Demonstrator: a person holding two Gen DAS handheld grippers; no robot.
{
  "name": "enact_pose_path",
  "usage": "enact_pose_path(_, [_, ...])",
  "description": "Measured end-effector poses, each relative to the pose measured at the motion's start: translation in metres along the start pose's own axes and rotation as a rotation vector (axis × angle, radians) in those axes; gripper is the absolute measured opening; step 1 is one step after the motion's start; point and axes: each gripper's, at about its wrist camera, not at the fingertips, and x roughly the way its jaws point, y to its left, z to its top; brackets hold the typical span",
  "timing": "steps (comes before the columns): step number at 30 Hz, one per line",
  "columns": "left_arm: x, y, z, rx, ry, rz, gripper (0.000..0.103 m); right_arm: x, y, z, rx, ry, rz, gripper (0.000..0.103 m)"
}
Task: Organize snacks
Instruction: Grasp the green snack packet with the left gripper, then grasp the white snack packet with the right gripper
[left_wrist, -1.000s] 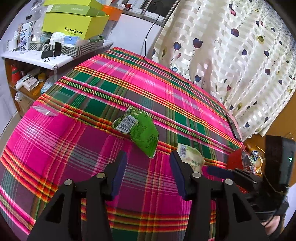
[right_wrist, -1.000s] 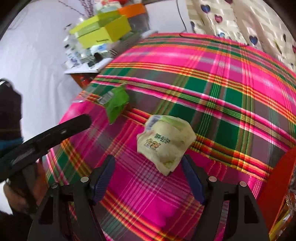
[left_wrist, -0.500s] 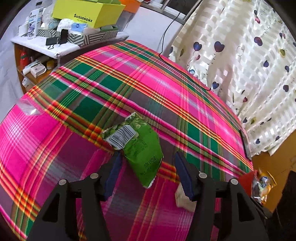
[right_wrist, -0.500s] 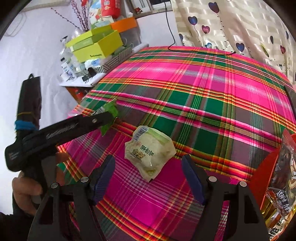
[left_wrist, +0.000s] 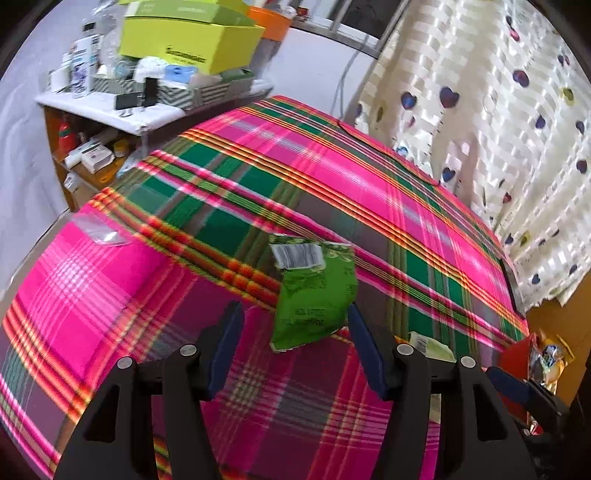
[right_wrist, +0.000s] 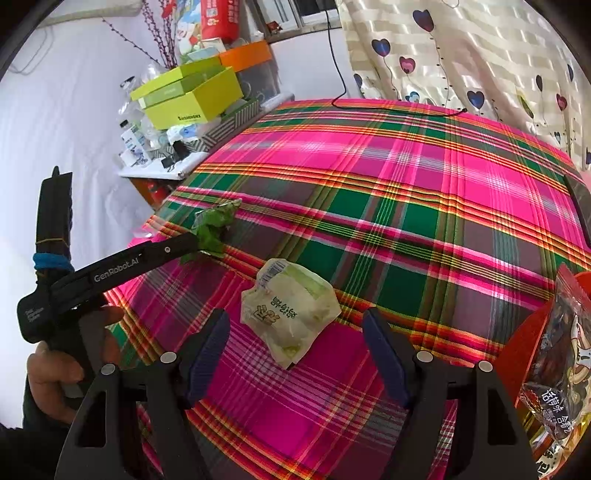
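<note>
snacks scattered on the plaid tablecloth (right_wrist: 406, 206): green snack packet (left_wrist: 314, 295) lying flat near the cloth's left edge, pale snack packet (right_wrist: 288, 310) a little to the green packet's right, both loose on the fabric. left gripper (left_wrist: 295, 347) spread wide, jaws straddling the green packet's lower end, right pad touching or almost touching its edge, nothing yet grasped. right gripper (right_wrist: 295, 347) likewise released, pads well apart on either side of the pale packet's near end, packet untouched.

likely trouble, judged from here: crinkly film slipping out if pinched only at the thin corner; green packet skidding along the cloth toward the left edge if pushed by one pad first; cloth bunched up into the pinch if closed too low. some risk too of the two tools knocking together, with the left gripper's finger seen close beside the green packet in the right wrist view.

red box (right_wrist: 532, 347) holding bagged snacks at the cloth's near right corner, probably the place for sorting. plenty of bare cloth beyond the green packet toward the heart-print curtain (left_wrist: 498, 110); cluttered side shelf (left_wrist: 110, 107) past the left edge, with little margin there; clear plastic scrap (left_wrist: 98, 230) right at that edge.
</note>
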Motion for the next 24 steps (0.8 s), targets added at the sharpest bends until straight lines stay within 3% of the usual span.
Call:
enact_pose_path(10, [0.018,-0.012,0.006,0.072,0.029,0.013,0.059,0.002,0.007,0.001,-0.056,0.004,-0.008,0.074])
enact_pose_path(11, [0.018,-0.011,0.006,0.077,0.029,0.013,0.054,0.002,0.008,0.001,-0.069,0.004,-0.012,0.074])
enact_pose_path(12, [0.017,-0.01,0.006,0.08,0.031,0.012,0.047,0.003,0.01,0.002,-0.086,0.005,-0.015,0.074])
enact_pose_path(21, [-0.004,0.003,-0.008,0.115,0.038,-0.046,0.045,0.02,0.032,0.011,-0.302,0.057,-0.06,0.074])
enact_pose_path(24, [-0.014,0.01,-0.012,0.116,0.035,-0.067,0.045,0.034,0.036,0.013,-0.371,0.113,-0.075,0.074])
